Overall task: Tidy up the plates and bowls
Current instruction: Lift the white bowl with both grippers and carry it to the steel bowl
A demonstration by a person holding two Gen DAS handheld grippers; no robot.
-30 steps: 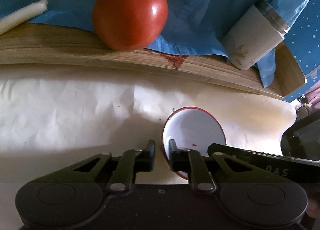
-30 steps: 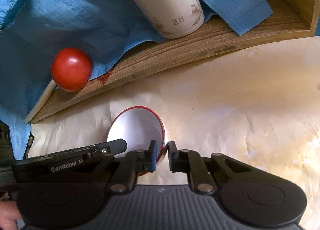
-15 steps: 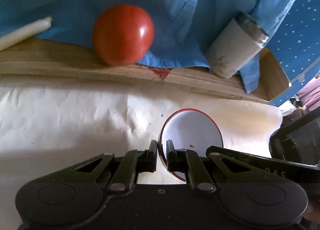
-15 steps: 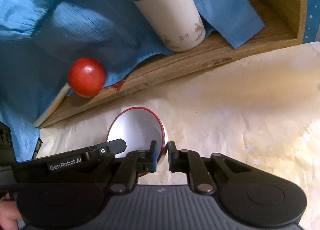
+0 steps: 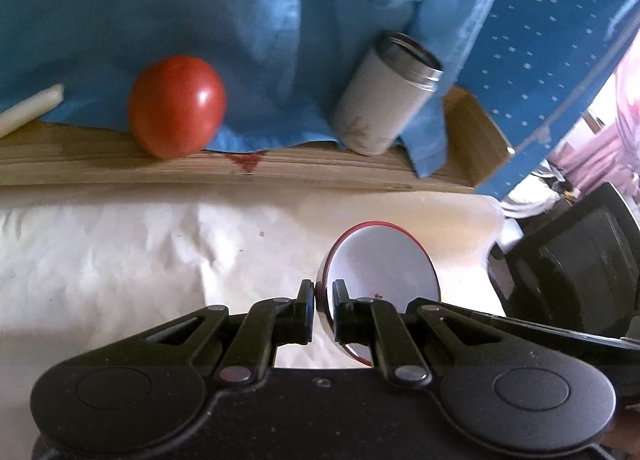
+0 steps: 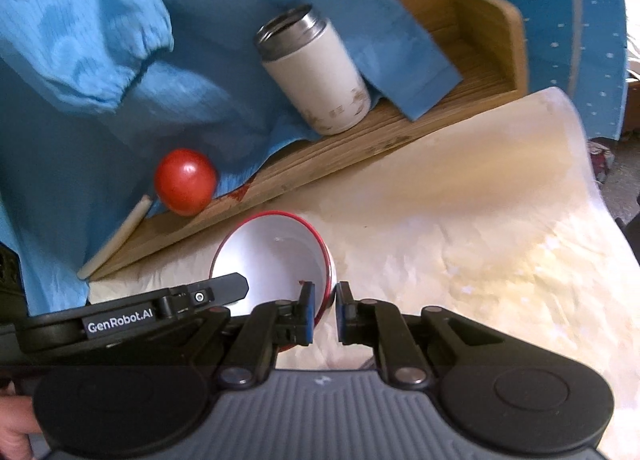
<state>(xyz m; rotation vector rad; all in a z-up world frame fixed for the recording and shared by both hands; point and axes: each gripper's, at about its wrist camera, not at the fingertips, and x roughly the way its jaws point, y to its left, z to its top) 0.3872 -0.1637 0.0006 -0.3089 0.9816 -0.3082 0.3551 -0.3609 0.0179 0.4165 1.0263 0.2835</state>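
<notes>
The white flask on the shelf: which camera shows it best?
The right wrist view: the flask appears whole there, with its steel mouth and printed side. In the left wrist view it leans, smaller and blurred, its markings unreadable.

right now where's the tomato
The tomato sits on the wooden tray's front edge against the blue cloth, left of the white tumbler and beyond the bowl in both views.
</notes>
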